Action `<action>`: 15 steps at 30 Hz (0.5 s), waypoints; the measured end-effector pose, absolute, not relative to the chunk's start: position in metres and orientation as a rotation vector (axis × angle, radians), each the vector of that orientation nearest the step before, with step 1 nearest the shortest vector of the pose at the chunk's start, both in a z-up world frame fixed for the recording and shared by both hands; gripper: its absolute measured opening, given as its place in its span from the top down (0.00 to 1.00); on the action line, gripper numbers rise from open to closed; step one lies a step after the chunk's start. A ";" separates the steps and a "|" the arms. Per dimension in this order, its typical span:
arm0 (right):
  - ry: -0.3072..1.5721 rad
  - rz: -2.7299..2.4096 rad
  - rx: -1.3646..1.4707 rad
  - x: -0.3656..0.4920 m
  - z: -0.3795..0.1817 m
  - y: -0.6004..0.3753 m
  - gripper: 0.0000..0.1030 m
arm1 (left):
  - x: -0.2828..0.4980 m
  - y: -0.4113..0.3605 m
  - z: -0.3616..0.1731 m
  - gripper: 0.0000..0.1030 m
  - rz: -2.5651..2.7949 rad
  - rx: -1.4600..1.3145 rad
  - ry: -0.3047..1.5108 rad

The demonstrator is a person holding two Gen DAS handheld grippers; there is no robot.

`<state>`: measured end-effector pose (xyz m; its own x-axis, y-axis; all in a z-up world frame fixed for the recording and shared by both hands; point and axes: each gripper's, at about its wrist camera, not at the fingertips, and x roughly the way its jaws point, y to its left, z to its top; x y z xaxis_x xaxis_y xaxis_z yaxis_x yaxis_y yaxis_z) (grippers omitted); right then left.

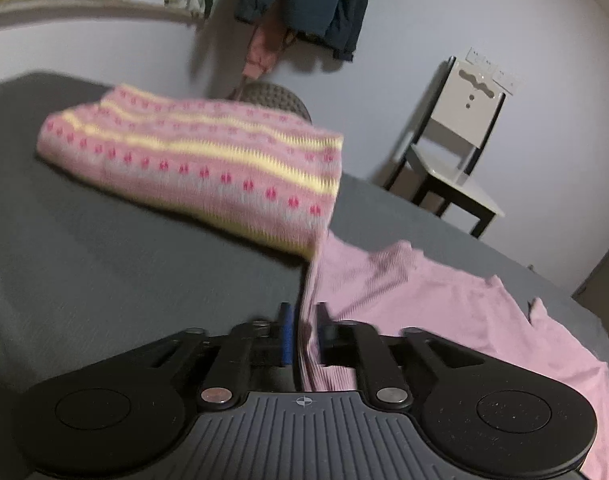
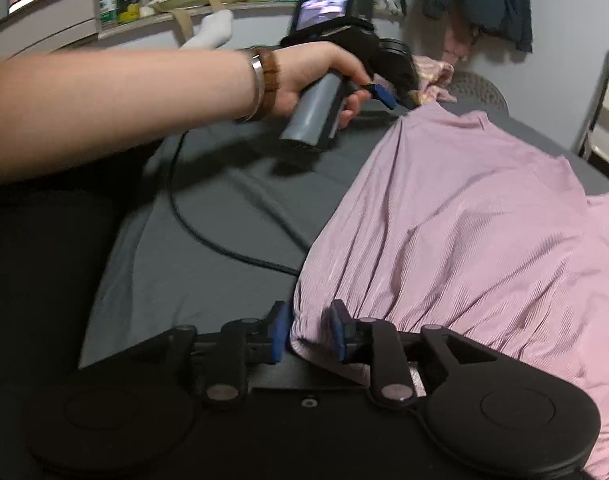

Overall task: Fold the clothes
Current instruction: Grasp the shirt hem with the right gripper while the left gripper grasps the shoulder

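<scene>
The pink ribbed garment point(image 2: 484, 216) lies spread over the grey sheet point(image 2: 208, 264), filling the right wrist view from 1 to 5 o'clock; the right gripper point(image 2: 308, 336) pinches its bunched hem at 6 o'clock; the left gripper point(image 1: 304, 332) is clamped on another gathered edge; a folded striped knit point(image 1: 200, 160) rests at 11 o'clock, beside it

The thin ribbed pink garment point(image 2: 484, 220) lies spread on the grey-sheeted bed point(image 1: 104, 260), the folded pink-and-yellow patterned knit sweater point(image 1: 200, 160) lies beyond it on the same sheet, and a black-framed white chair point(image 1: 452, 148) stands behind the bed against the wall.
</scene>
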<state>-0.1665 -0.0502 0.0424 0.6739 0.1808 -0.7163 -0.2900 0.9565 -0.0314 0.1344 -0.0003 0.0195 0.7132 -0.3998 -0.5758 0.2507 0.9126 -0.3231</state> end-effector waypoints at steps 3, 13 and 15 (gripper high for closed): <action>0.777 0.268 -0.207 -0.173 0.039 -0.045 0.75 | 0.144 -0.007 0.026 0.18 -0.330 -0.186 0.655; 0.725 0.266 -0.331 -0.177 0.027 -0.034 0.74 | 0.186 -0.048 0.018 0.55 -0.285 -0.024 0.743; 0.727 0.270 -0.300 -0.176 0.029 -0.037 0.77 | 0.186 -0.052 0.017 0.84 -0.276 -0.022 0.742</action>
<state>-0.1763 -0.0367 0.0290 0.7164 0.1375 -0.6840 -0.3431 0.9231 -0.1738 0.1857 -0.0521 0.0171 0.7027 -0.2557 -0.6639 0.2403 0.9636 -0.1168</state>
